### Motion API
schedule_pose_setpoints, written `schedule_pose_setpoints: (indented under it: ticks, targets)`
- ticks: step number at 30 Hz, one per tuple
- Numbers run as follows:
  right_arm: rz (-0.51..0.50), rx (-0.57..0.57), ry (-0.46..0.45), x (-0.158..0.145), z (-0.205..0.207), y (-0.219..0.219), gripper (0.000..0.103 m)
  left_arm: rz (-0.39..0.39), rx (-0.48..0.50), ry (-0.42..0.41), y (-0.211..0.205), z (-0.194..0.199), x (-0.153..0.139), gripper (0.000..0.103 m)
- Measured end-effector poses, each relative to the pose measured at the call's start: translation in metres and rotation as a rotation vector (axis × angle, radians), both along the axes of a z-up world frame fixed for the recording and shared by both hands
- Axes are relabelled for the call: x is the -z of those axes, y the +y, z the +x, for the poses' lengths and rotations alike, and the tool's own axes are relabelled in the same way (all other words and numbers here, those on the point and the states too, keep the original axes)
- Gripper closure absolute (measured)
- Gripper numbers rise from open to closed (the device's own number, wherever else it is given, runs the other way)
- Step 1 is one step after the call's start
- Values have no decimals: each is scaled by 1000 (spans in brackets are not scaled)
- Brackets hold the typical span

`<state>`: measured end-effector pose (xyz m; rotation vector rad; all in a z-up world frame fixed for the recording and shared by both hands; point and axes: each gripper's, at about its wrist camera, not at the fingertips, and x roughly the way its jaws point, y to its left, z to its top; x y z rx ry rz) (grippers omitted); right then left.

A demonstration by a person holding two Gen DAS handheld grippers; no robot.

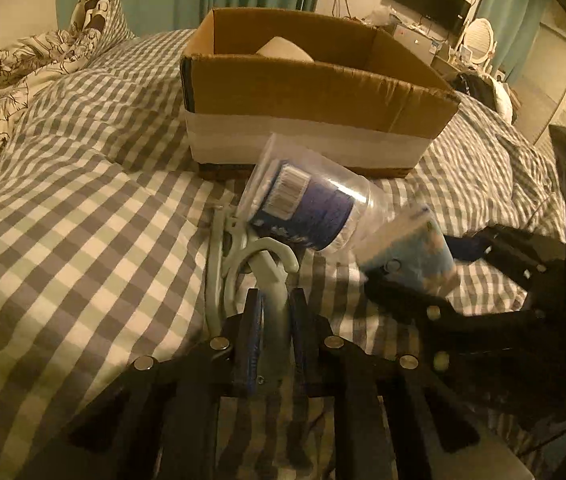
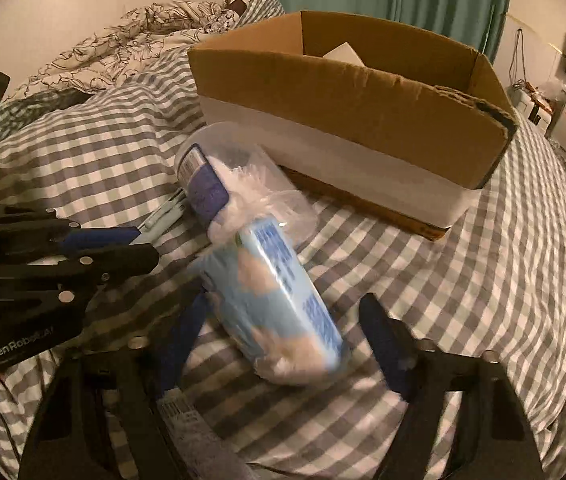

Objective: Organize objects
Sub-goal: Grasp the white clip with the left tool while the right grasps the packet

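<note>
**Left wrist view: hanger clamped, tissue pack between spread fingers**

Left wrist view, nearest first: the left gripper (image 1: pixel 273 312) is clenched on the shank of a pale plastic hanger (image 1: pixel 239 256), whose hook curls just ahead of the fingertips. The hanger's body lies on the checked bed cover (image 1: pixel 83 208).

The right gripper (image 2: pixel 283 344) stands released, fingers spread either side of a soft blue tissue pack (image 2: pixel 279 300). Contact with the pads cannot be confirmed.

Touching the pack's far end lies a clear, rigid cotton swab tub (image 2: pixel 207 172) on its side, with a purple label.

Farthest, a corrugated cardboard box (image 2: pixel 363 112), open-topped with a white band, holds a pale object.

Recommendation: close squarely on the pack's middle; film wrap is slippery and compressible. Lift the hanger clear before carrying it boxward, lest it snag the tub.
</note>
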<state>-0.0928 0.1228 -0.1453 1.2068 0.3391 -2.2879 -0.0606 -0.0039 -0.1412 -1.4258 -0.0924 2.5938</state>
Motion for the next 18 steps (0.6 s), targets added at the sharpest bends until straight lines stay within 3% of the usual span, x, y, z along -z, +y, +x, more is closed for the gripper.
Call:
schedule_pose_setpoints:
  ticks: [5,18]
  targets:
    - [5,28,53,-16,12,4,73,7,15,27,-4,5,-19,91]
    - [-89,122,181,-99,53,59,75,18,10,161,-7,21,-84,95]
